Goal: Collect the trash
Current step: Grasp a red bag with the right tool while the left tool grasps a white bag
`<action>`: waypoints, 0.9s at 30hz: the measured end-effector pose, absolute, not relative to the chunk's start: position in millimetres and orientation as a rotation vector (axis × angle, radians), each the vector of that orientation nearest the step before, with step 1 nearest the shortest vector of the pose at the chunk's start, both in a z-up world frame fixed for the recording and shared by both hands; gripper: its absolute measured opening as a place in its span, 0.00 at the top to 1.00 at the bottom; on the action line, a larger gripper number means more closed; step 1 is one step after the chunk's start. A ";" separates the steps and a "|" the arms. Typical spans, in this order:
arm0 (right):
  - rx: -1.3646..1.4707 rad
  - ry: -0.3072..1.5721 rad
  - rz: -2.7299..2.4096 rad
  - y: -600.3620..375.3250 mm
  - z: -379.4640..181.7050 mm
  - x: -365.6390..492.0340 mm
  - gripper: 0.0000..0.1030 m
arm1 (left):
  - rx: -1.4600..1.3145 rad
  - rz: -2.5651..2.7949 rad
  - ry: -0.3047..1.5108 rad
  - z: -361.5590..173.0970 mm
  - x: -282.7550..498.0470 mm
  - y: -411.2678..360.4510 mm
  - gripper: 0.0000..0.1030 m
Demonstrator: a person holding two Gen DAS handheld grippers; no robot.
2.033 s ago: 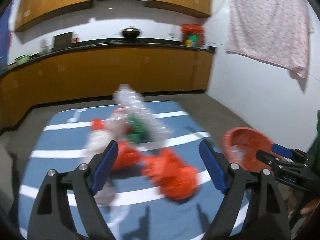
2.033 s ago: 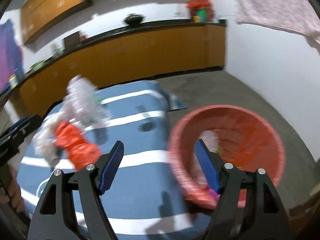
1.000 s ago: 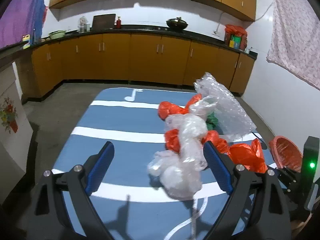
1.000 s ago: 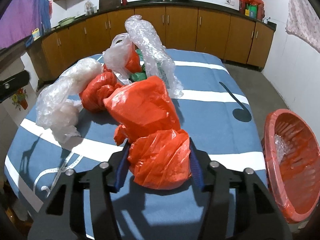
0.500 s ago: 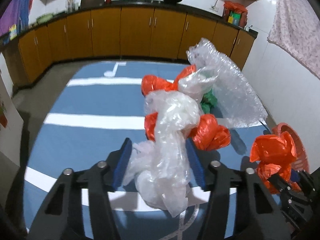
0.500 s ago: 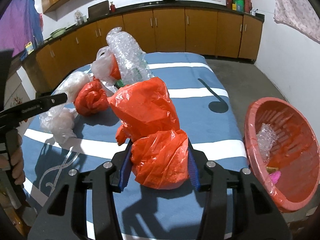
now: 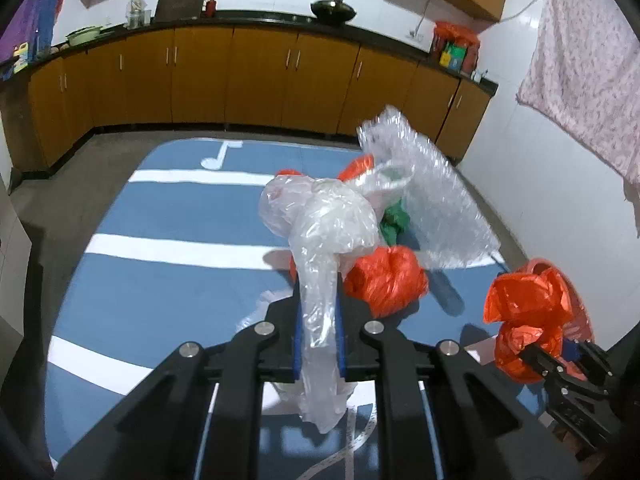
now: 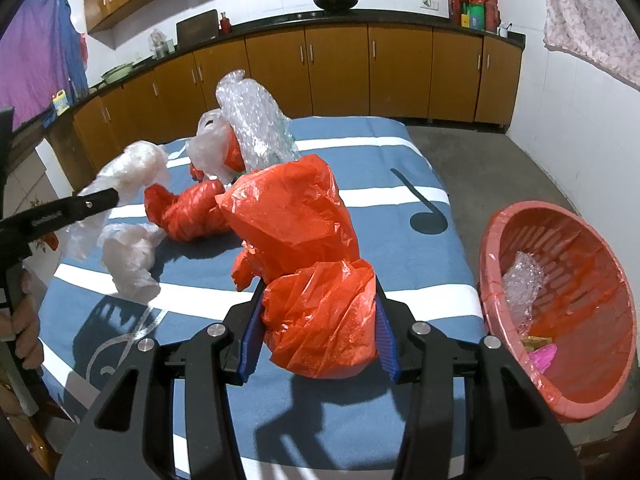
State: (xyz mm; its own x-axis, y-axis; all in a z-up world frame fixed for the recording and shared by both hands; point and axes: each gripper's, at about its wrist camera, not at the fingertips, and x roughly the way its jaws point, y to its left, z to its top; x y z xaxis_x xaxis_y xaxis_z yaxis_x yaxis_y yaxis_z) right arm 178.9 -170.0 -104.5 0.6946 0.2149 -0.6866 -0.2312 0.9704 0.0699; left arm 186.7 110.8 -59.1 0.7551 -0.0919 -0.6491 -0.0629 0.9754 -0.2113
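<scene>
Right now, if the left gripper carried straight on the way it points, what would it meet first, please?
Probably the crumpled orange plastic bag lying on the blue striped cloth, just ahead of the left gripper, which grips a clear plastic bag; depth is uncertain.

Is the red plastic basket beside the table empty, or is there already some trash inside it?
Not empty. The red plastic basket already holds a clear bubble-wrap piece and small pink and yellowish scraps at its bottom.
</scene>
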 end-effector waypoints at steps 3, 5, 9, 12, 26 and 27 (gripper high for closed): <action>-0.017 0.752 0.244 -172.9 -99.6 176.2 0.54 | -0.235 -0.014 0.693 -50.6 181.8 116.2 0.87; -0.014 0.744 0.240 -175.2 -96.2 174.6 0.54 | -0.239 -0.010 0.679 -45.0 178.5 119.1 0.87; -0.011 0.722 0.223 -180.8 -88.3 169.4 0.54 | -0.238 -0.011 0.662 -35.9 173.7 117.9 0.87; -0.006 0.707 0.208 -186.3 -82.4 166.3 0.54 | -0.234 -0.025 0.651 -29.7 170.4 112.1 0.87; 0.005 0.642 0.038 -236.6 -63.3 149.8 0.54 | -0.142 -0.141 0.616 -14.6 160.2 47.6 0.87; 0.009 0.637 0.025 -241.0 -62.0 148.6 0.54 | -0.138 -0.149 0.617 -15.2 159.5 43.1 0.87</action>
